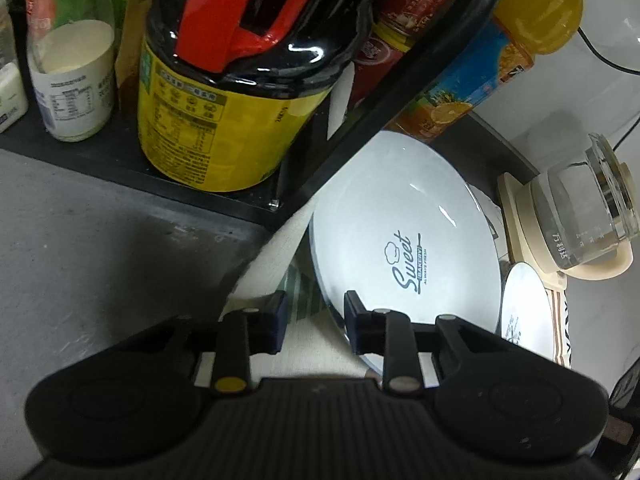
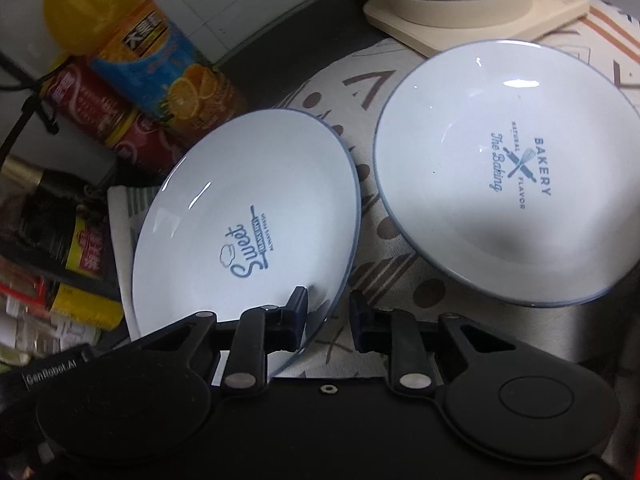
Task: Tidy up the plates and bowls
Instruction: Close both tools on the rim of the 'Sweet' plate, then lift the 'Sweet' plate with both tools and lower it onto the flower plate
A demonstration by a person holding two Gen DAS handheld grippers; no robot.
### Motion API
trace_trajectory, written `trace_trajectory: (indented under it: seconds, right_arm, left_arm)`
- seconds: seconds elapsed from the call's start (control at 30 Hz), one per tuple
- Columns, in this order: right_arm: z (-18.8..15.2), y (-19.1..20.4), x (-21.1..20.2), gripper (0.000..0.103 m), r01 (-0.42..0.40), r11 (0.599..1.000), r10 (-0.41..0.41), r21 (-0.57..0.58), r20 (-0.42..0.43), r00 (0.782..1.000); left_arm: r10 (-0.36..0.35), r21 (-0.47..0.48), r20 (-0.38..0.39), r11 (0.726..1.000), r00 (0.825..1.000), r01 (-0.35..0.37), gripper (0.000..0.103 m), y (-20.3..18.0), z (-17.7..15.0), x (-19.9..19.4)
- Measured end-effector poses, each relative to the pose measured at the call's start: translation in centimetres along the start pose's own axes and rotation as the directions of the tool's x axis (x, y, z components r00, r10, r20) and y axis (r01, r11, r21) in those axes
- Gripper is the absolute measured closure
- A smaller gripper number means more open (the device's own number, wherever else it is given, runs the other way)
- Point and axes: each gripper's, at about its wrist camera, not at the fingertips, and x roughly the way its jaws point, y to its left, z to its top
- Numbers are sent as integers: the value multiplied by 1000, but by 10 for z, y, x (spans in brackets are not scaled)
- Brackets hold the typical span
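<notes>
A white plate printed "Sweet" (image 1: 404,236) (image 2: 244,220) lies on a patterned cloth. A second white plate printed "Bakery" (image 2: 508,168) lies to its right; its edge shows in the left wrist view (image 1: 528,312). My left gripper (image 1: 316,320) is open, its jaws astride the Sweet plate's near left rim. My right gripper (image 2: 328,316) is open, its jaws astride the same plate's near right rim. Neither gripper is closed on the plate.
A black shelf (image 1: 120,160) holds a yellow-labelled jar (image 1: 208,120), a milk bottle (image 1: 72,60) and red cans (image 2: 104,120). An orange juice bottle (image 2: 140,52) stands behind the plates. A glass kettle on a beige base (image 1: 580,224) (image 2: 460,4) stands at the back.
</notes>
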Motion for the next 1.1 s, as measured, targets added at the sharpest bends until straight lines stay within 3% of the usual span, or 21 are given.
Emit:
trace_trajectory:
  seconds: [0.17,0.37,0.47,0.6,1.1]
  right_arm:
    - [8,5,6,82,9,1000,-9,-6,10,1000]
    - [8,13,5,86,47,993,-45,-108,16,999]
    - [7,22,-4,87,70,982,-64,-173,40,997]
    - [5,37,-21,88,97,954,-76,-282,83,994]
    - [-7,20,-66,87,30,954,-4,-299,88,996]
  left_arm:
    - [-19,-14,-3,1000,1000,19,76,2,0,8]
    - [2,12,2,1000,1000,-2,80,-7,-1,16]
    - [-8,39,11,999,1000,7,90,-15,-1,15]
    - [15,41,50,999,999,-17,90,-23,-2,5]
    - [54,41,87,997,995,-58,89,-41,-39,-39]
